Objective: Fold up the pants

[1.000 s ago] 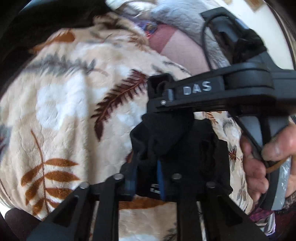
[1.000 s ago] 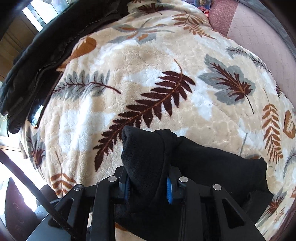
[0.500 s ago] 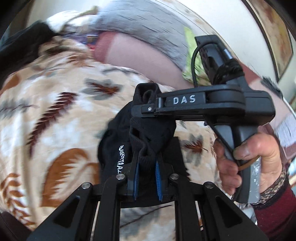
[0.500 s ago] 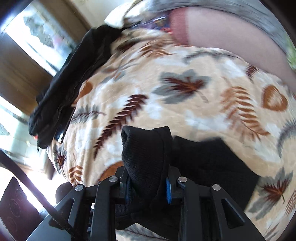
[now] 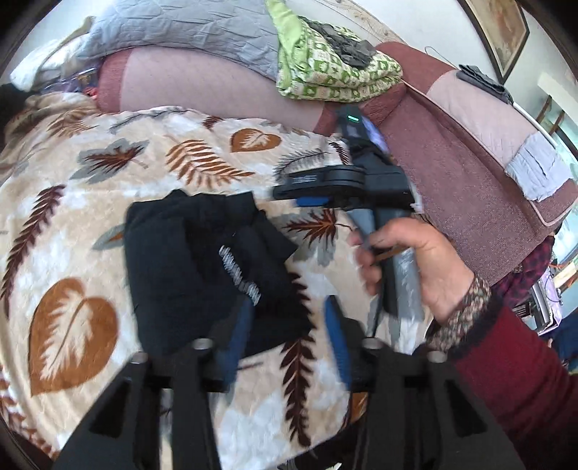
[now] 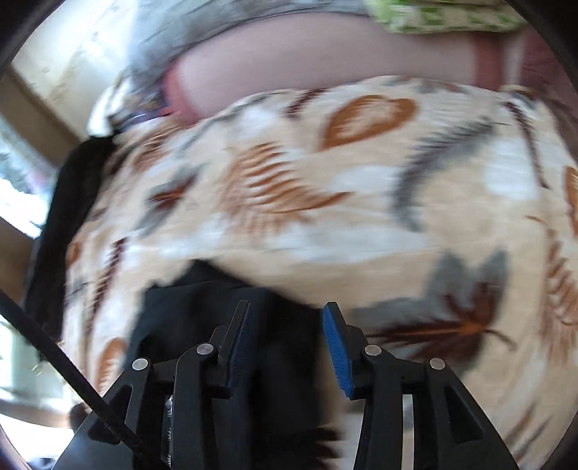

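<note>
1. Pants (image 5: 202, 267) are lying in a black folded bundle on the leaf-print blanket (image 5: 108, 173), with a strip of white lettering showing on the top layer.
2. Your left gripper (image 5: 287, 336) is hovering at the near edge of that bundle with its blue-padded fingers (image 5: 240, 334) spread wide; the left pad is overlapping the pants' corner in the picture, but whether it is touching the cloth is not something you can tell from here, and nothing is sitting between the pads.
3. Your right hand (image 5: 415, 260) is gripping the handle of the right gripper (image 5: 289, 191), which is showing side-on in the left camera, just beyond the far right corner of the pants and above the blanket.
4. Your right gripper (image 6: 287, 347), seen from its own camera, is holding its blue pads (image 6: 336, 347) apart, with the pants (image 6: 224, 325) lying under and behind the gap rather than being pinched in it.
5. That right view is blurring heavily, so the blanket (image 6: 325, 202) is reading only as smeared leaves.
6. Behind the blanket, a pink sofa back (image 5: 202, 83) is carrying a grey quilt (image 5: 188, 32) and a folded green patterned cloth (image 5: 332, 68).
7. Another dark garment (image 6: 68, 213) is lying along the blanket's far left edge in the right view.
</note>
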### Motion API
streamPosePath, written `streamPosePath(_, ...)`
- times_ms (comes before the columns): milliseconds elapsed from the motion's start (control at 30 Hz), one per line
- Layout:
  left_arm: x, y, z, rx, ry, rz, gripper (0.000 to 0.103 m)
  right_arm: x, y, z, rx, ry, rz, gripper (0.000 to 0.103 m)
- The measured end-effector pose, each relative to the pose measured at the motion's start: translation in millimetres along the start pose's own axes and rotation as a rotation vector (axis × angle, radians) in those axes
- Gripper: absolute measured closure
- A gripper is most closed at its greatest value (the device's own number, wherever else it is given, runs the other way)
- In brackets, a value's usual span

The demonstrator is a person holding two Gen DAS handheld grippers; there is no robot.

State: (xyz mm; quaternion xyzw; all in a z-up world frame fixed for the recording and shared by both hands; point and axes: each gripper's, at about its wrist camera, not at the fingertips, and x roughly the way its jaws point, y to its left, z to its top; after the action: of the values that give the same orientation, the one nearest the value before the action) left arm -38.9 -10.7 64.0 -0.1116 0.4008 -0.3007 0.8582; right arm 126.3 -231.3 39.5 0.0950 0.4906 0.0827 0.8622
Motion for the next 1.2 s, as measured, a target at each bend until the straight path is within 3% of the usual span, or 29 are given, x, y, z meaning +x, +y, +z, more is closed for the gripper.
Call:
streamPosePath(67, -8.0, 11.9, -4.8, -0.029, -0.008, 0.018, 0.056, -13.1, -16.2, -1.7, 0.031, -0.047, -0.041, 0.057)
streamPosePath(167, -6.3, 37.9, -4.7, -0.108, -0.004, 0.08, 0.056, -30.3, -25.7, -4.3, 0.061, -0.092, 0.037, 0.057)
streamPosePath(333, -5.3, 62.5, -6.9, -0.188, -0.001, 0.137, 0.056, -39.5, 5.2, -29.3, -0.008, -0.079, 0.184, 0.057)
streamPosePath(533, -8.1, 67.3, -8.2, -0.188, -0.017, 0.166, 0.053, 2.5, 28.1, -62.9, -0.073, 0.03, 0.097, 0.056)
streamPosePath(567, -8.8, 68.4, -8.3, -0.19, -0.021, 0.17, 0.051, 6.3, 25.6, -65.9, -0.065, 0.033, 0.106, 0.059)
streamPosePath(600, -8.2, 68.2, -6.4, -0.193, -0.022, 0.174, 0.051, 5.6, 25.8, -69.0, -0.06, 0.026, 0.144, 0.083)
streamPosePath(633, -8.0, 68.8, -5.6, -0.195, -0.024, 0.177, 0.051, 5.0, 23.7, -70.2, -0.057, 0.031, 0.19, 0.094)
streamPosePath(700, -7.1, 70.4, -3.9, -0.198, -0.025, 0.179, 0.051, -2.5, 20.4, -72.8, -0.042, 0.015, 0.227, 0.096)
streamPosePath(867, 1.9, 66.1, 5.7, -0.183, -0.019, 0.184, 0.049, -25.6, 1.2, -84.0, -0.002, -0.044, 0.207, 0.102)
streamPosePath(933, 12.4, 58.0, 11.0, -0.147, -0.011, 0.185, 0.046, -24.6, -9.6, -88.6, 0.007, -0.049, 0.134, 0.103)
streamPosePath(1067, 49.6, 50.8, 15.7, -0.109, 0.038, 0.19, 0.044, -13.5, -34.4, -94.0, 0.088, -0.015, 0.1, 0.101)
streamPosePath(1167, 69.9, 54.6, 11.1, -0.112, 0.07, 0.207, 0.044, -23.9, -41.3, -91.8, 0.148, -0.058, 0.219, 0.097)
streamPosePath(1200, 74.3, 55.5, 8.0, -0.105, 0.075, 0.213, 0.044, -28.2, -40.1, -89.9, 0.152, -0.078, 0.255, 0.091)
